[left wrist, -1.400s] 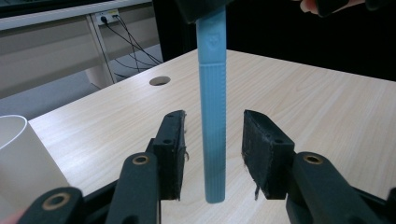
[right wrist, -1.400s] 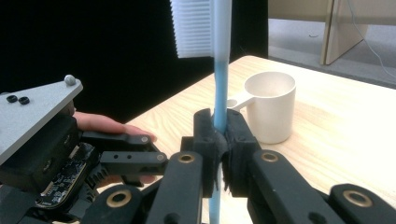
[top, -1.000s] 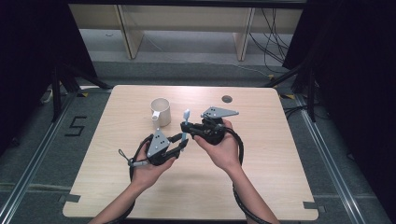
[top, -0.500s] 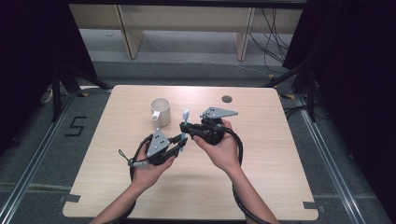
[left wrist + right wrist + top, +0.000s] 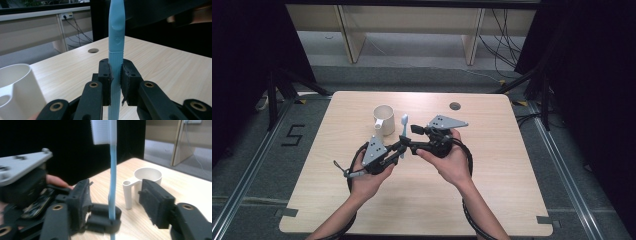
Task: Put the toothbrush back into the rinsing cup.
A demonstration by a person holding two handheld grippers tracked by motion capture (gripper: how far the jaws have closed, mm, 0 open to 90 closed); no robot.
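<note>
The left gripper (image 5: pixel 115 75) had just clamped its jaws onto the pale blue toothbrush (image 5: pixel 116 50), ribbed handle pinched, white bristle head up. It stood upright above the table (image 5: pixel 492 145), near the white mug (image 5: pixel 384 119). The right gripper (image 5: pixel 115 202) had just sprung open around it, pads clear.
</note>
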